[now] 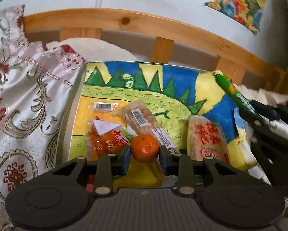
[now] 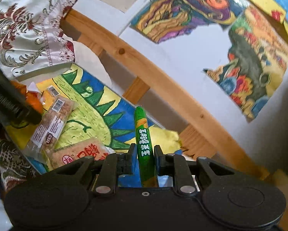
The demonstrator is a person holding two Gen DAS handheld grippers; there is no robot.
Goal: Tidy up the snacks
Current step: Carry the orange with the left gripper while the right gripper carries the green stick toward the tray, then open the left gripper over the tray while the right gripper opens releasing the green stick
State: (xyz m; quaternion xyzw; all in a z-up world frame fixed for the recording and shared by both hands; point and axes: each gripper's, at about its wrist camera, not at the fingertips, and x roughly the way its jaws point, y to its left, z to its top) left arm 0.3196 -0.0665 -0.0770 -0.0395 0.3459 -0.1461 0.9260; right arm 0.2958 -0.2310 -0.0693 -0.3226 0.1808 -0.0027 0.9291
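Two grips, two snacks

Left gripper [image 1: 145, 153] jaws clamp a small orange [image 1: 145, 148]; right gripper [image 2: 144, 158] jaws pinch a green stick snack [image 2: 143, 134]. Both hang above the painted tray [image 1: 124, 92], where a clear biscuit pack [image 1: 144, 121] and rice cracker pack [image 1: 207, 140] lie.

mandarin [image 1: 145, 148] clamped in my left jaws, above the painted tray [image 1: 182, 80]. green sausage stick [image 2: 144, 144] pinched in my right, pointing away. cracker pack [image 1: 144, 119], rice-cracker pack [image 1: 207, 140], orange packet [image 1: 107, 140] lie flat in tray.
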